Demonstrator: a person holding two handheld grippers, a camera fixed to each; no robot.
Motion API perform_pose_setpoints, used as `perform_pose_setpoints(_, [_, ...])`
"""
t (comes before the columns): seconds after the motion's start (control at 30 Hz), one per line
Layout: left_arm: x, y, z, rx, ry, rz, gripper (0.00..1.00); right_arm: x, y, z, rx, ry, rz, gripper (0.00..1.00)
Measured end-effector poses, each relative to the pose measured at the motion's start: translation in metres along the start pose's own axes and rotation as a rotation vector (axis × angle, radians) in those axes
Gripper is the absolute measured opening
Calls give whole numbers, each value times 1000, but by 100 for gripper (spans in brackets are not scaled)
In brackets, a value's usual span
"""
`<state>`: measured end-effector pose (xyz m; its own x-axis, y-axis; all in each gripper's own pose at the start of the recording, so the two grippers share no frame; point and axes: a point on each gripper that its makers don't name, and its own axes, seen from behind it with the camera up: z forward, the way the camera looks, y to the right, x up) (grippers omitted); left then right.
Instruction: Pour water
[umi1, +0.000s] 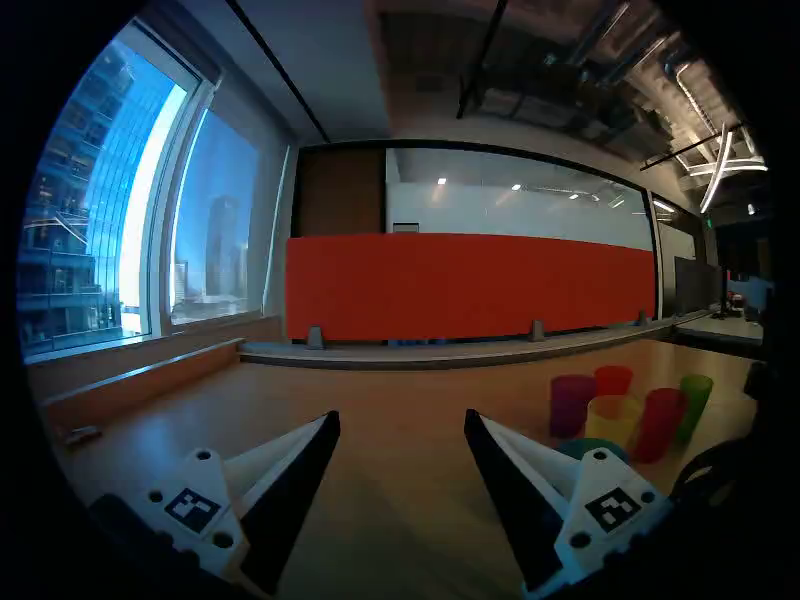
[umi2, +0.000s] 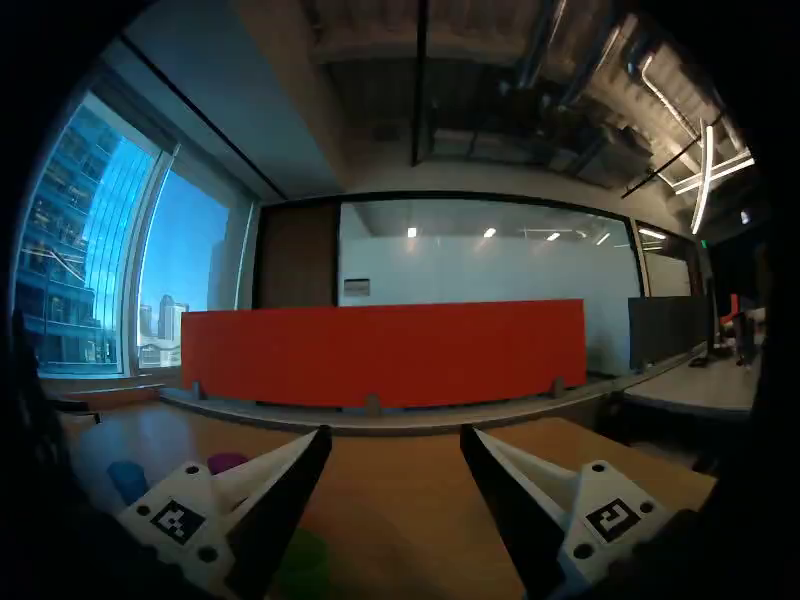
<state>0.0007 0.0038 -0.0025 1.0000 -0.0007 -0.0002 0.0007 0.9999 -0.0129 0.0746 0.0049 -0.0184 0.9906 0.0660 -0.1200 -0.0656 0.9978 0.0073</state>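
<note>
Coloured cups (umi1: 612, 420) bunched on the wooden table (umi1: 420, 500), off to the right of the left gripper (umi1: 401, 416); red divider (umi1: 470, 285) well behind them; left gripper held level over the table, fingers spread wide, empty; right gripper (umi2: 395, 431) too, a purple cup (umi2: 228, 462) peeking past its left finger.

no text i can read, coded square tags (umi1: 193, 508) on left gripper (umi1: 401, 414) and right gripper (umi2: 395, 430) carry no letters, wall plaque (umi2: 356, 288) too small
</note>
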Motion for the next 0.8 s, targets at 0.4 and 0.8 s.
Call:
perform_pose_setpoints(0.4, [0, 0, 0, 0, 0, 0, 92, -40, -3, 5, -11, -47, -14, 100])
perform_pose_setpoints(0.8, [0, -1, 0, 0, 0, 0, 92, -64, 5, 5, -36, -74, -4, 100])
